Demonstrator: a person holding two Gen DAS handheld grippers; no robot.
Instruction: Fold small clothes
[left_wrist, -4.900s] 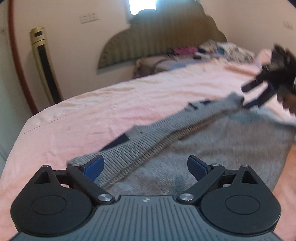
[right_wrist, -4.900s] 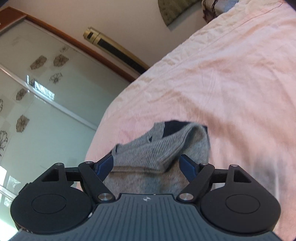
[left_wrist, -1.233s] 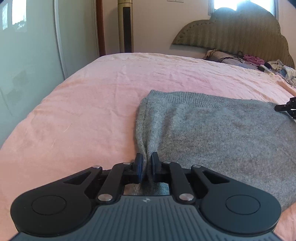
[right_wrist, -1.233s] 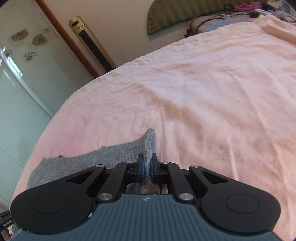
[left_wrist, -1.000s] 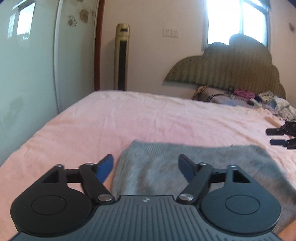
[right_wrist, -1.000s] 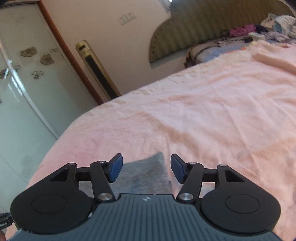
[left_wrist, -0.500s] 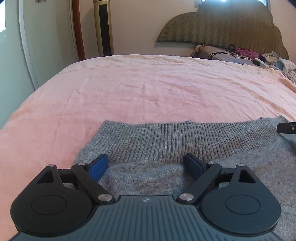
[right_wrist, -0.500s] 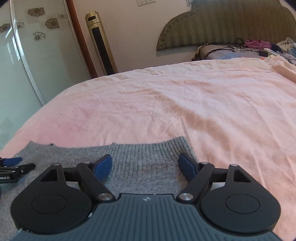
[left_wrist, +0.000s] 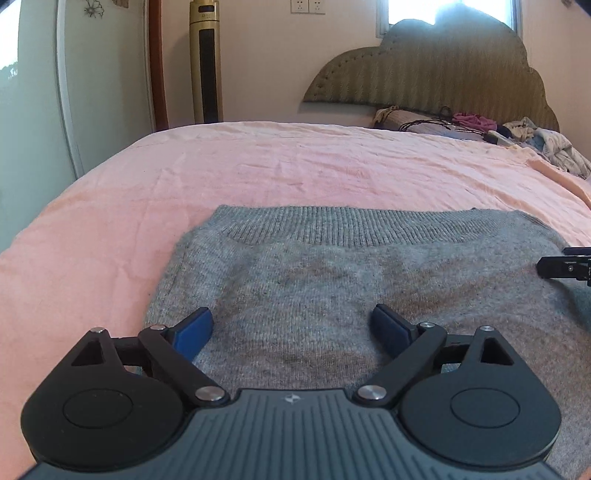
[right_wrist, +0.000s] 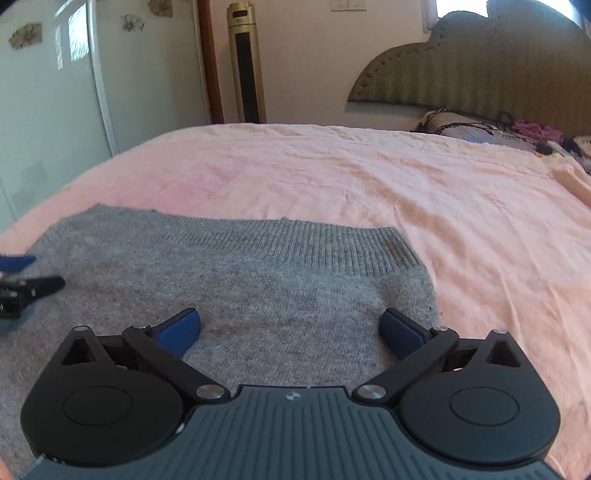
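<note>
Pink bed (left_wrist: 295, 173): sweater (left_wrist: 369, 280) crosswise, ribbing seemingly headboardward.

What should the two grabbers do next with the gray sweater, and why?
Probably lower both and pinch the near edge to fold it toward the ribbed band. The sweater lies flat on the pink sheet, and the left gripper and right gripper are open, holding nothing.

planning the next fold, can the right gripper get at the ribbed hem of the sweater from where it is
Probably yes. The right gripper is open over the sweater, and the ribbed hem lies flat just ahead with nothing on it. The left gripper sits off to the side.
</note>
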